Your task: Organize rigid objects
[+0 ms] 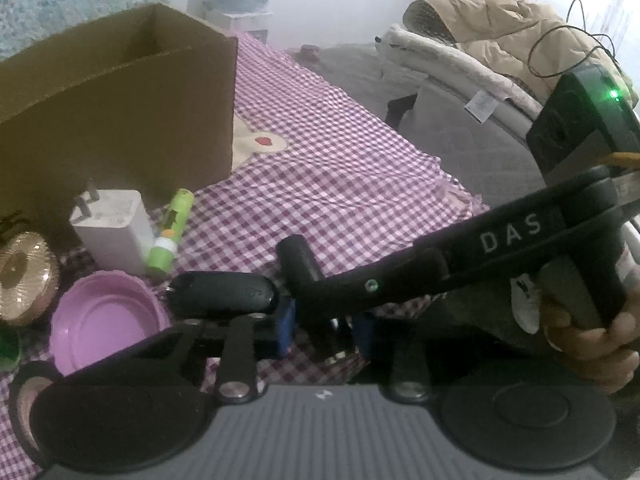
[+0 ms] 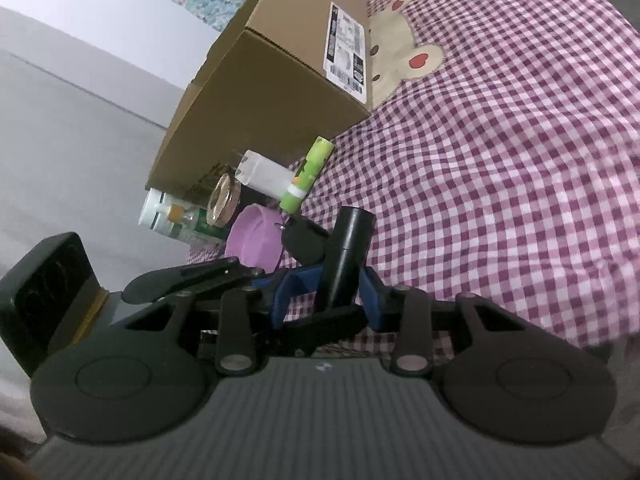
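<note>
A black cylinder [image 2: 346,258] stands between the blue pads of my right gripper [image 2: 328,300], which is shut on it. In the left wrist view the same cylinder [image 1: 300,268] sits between my left gripper's blue pads [image 1: 320,332], with the right gripper's arm reaching in from the right; whether the left jaws grip it is unclear. A black key fob [image 1: 224,294] lies just left of the cylinder. A purple bowl [image 1: 106,326], a white charger [image 1: 114,232] and a green tube [image 1: 172,230] lie before an open cardboard box [image 1: 116,108].
A gold round lid [image 1: 24,276] and a green bottle [image 2: 176,220] lie at the left by the box. The pink checked cloth [image 1: 340,168] covers the bed. A beige jacket [image 1: 500,28] and cable lie far right, beyond the cloth's edge.
</note>
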Motion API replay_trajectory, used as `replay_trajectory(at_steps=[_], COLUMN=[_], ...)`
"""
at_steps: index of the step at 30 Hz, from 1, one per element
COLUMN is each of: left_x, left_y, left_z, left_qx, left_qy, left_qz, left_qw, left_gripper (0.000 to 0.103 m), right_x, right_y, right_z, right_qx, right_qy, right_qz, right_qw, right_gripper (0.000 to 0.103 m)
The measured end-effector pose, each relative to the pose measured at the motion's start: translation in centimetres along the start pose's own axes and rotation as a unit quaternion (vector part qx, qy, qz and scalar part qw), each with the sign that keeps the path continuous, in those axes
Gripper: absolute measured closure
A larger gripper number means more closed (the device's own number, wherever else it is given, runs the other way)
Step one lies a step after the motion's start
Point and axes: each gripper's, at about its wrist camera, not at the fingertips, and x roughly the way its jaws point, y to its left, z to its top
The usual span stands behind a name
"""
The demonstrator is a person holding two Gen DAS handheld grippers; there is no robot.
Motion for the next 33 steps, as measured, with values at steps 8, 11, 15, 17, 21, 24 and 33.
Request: replay_trajectory(at_steps=[8, 11, 15, 17, 21, 24, 33], left_x=[-2.5, -4.6, -8.1, -9.7, -13.3, -15.2, -14.2], left_y=[-0.5, -0.3, 0.5, 1.3, 3.8, 5.9, 15.3], left_z=[-0.6, -0.6, 0.2, 0.9, 3.0, 4.9, 10.1], left_qx=[0.006, 0.003, -0.006, -0.015, -0.03, -0.041, -0.106], left_qy=[-0.039, -0.063, -0.103, -0.118, -0.145, -0.154, -0.1], left_qz=[0.009, 0.012, 0.032, 0.044, 0.075, 0.103, 0.136], left_qw=[0.9992, 0.998, 0.9942, 0.9919, 0.9861, 0.9818, 0.9799], left_gripper=[0.076, 0.076, 0.078, 0.078, 0.079, 0.079, 0.081], right_x=[-1.1, -1.6, -2.1, -2.0, -0.8, 0.7, 9.7], right_y=[2.6, 4.4, 8.3, 10.4, 14.6, 17.9, 21.1], right_z=[-0.8, -0.7, 0.2, 1.2, 4.3, 7.3, 17.2], right_qx=[-0.011, -0.025, -0.064, -0.086, -0.128, -0.16, -0.132], right_qy=[-0.025, -0.035, -0.053, -0.061, -0.061, -0.056, 0.015], right_qz=[-0.017, -0.016, -0.014, -0.007, 0.017, 0.037, 0.063], right_qw=[0.999, 0.999, 0.996, 0.994, 0.99, 0.985, 0.989], right_gripper=[0.07, 0.07, 0.07, 0.07, 0.07, 0.071, 0.074])
